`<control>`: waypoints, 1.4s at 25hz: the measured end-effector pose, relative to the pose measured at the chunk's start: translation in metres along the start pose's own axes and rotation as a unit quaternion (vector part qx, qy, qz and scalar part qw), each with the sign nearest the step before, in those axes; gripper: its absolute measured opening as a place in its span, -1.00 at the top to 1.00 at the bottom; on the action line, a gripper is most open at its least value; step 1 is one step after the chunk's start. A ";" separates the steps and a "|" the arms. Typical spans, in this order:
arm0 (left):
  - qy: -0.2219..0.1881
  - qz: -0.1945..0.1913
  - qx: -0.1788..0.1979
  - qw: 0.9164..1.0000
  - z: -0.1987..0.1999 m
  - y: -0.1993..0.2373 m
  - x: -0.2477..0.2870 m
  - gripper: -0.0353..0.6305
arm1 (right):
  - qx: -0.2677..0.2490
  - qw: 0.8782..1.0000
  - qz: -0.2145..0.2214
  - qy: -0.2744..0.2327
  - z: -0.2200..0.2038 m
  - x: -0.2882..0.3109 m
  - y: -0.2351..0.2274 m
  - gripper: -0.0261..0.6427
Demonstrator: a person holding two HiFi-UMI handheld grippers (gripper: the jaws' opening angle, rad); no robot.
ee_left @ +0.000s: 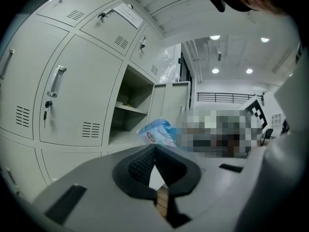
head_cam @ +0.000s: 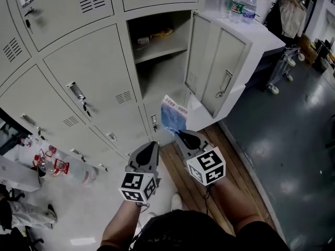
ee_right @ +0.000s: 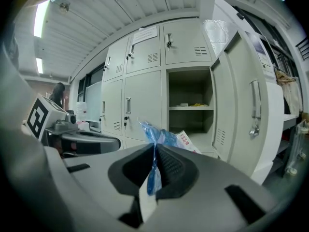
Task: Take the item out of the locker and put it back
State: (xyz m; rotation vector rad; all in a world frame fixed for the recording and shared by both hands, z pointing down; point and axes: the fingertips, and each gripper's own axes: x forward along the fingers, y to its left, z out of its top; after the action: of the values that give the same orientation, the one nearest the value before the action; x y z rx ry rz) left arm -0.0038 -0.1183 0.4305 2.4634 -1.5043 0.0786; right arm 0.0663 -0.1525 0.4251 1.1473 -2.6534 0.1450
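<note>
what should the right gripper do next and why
Probably move the right gripper forward and set the blue packet into the open locker. Its jaws are shut on the packet, which hangs in front of the open compartment, not inside it.

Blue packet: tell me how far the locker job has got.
Done: the locker door stands open and the blue packet is outside the compartment. In hand: the right gripper is shut on the packet's edge; the left gripper is shut, empty. Left: setting the packet back inside the compartment.
</note>
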 end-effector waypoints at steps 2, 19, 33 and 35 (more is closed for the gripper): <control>-0.005 0.007 0.000 1.000 0.005 0.002 0.008 0.88 | -0.008 1.000 0.005 -0.003 0.005 0.006 -0.009 0.87; -0.024 0.027 0.019 0.999 0.035 0.009 0.053 0.88 | -0.057 0.997 0.031 -0.030 0.054 0.046 -0.053 0.87; -0.017 0.007 0.022 1.000 0.043 0.058 0.122 0.88 | -0.070 0.997 0.024 -0.021 0.058 0.132 -0.096 0.87; -0.016 0.004 0.025 1.000 0.045 0.067 0.133 0.88 | -0.072 0.997 0.022 -0.018 0.058 0.147 -0.105 0.87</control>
State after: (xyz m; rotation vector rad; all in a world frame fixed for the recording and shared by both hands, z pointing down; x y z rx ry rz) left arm -0.0044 -0.2738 0.4230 2.5087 -1.5424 0.0795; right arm 0.0348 -0.3392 0.4075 1.0573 -2.6721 -0.0592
